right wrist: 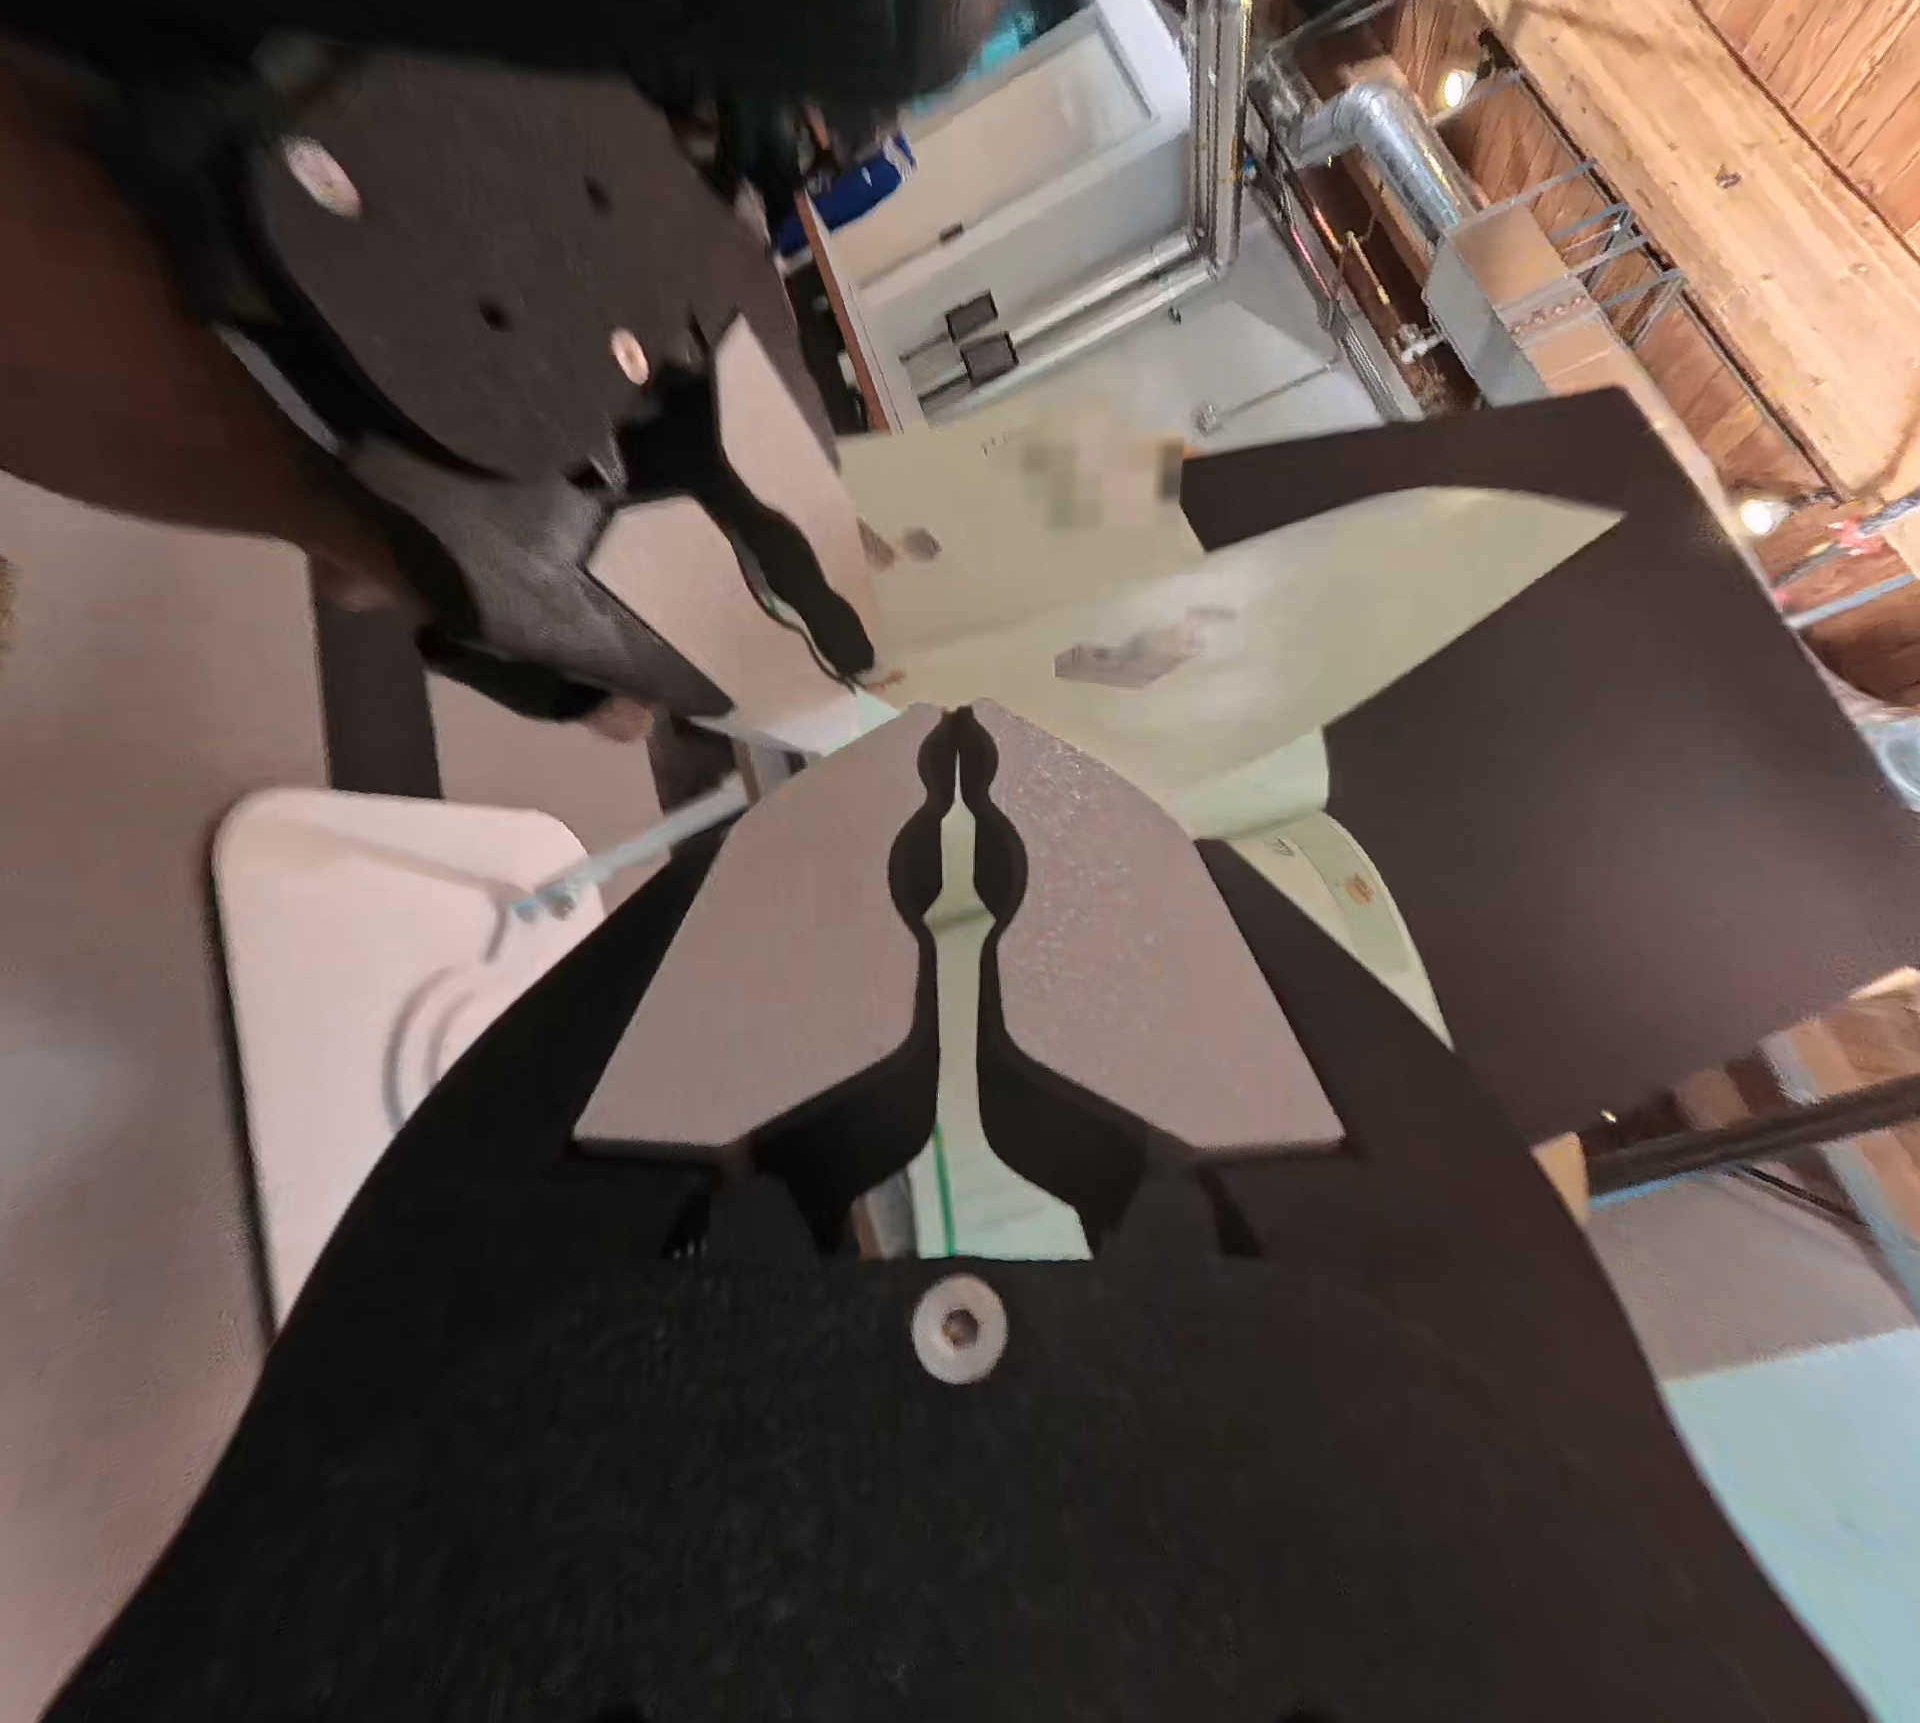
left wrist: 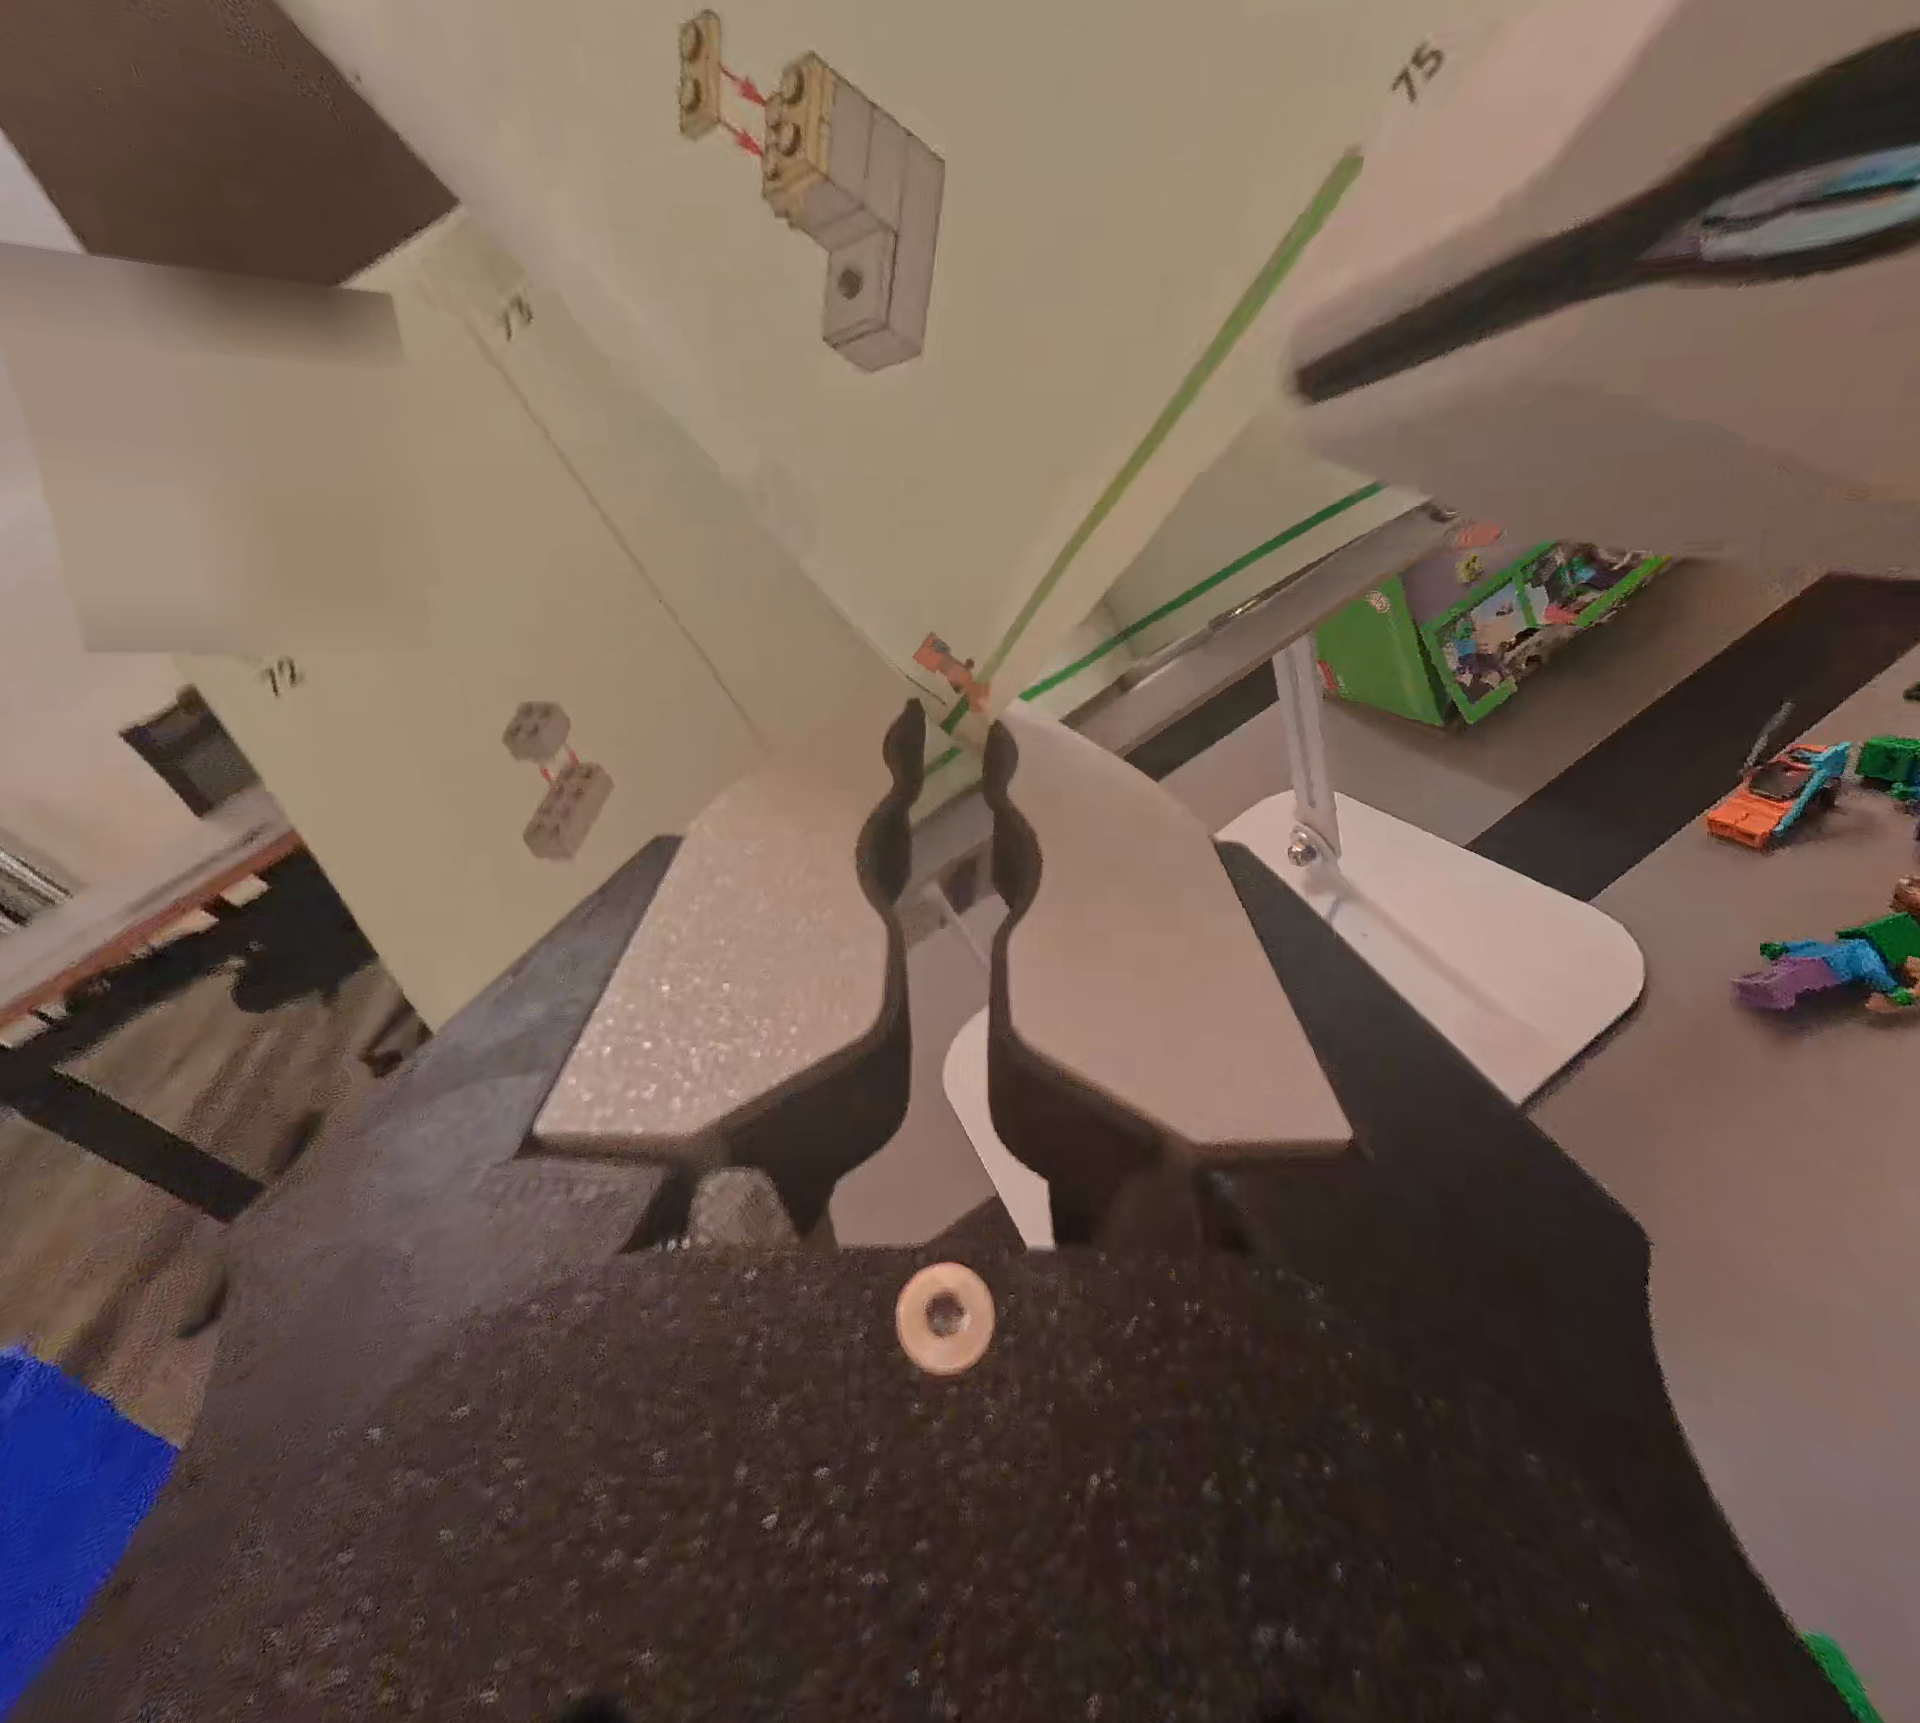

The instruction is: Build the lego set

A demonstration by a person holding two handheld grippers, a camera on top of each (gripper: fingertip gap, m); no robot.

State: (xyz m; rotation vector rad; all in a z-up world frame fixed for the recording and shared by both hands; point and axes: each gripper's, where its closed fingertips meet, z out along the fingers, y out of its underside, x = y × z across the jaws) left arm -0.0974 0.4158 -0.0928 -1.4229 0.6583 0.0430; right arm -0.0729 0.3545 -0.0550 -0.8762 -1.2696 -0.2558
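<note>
Gripping nothing that is plain to see, the right gripper [right wrist: 958, 717] is pointing its meeting jaws at the booklet [right wrist: 1143, 634] just beyond, at frame centre. The left gripper [left wrist: 956, 733] is sitting with jaws slightly parted around the lower corner of a booklet page [left wrist: 935, 271]; whether they are pressing it is unclear. A white stand [left wrist: 1455, 946] is resting on the bench [left wrist: 1714, 1258] at right.
</note>
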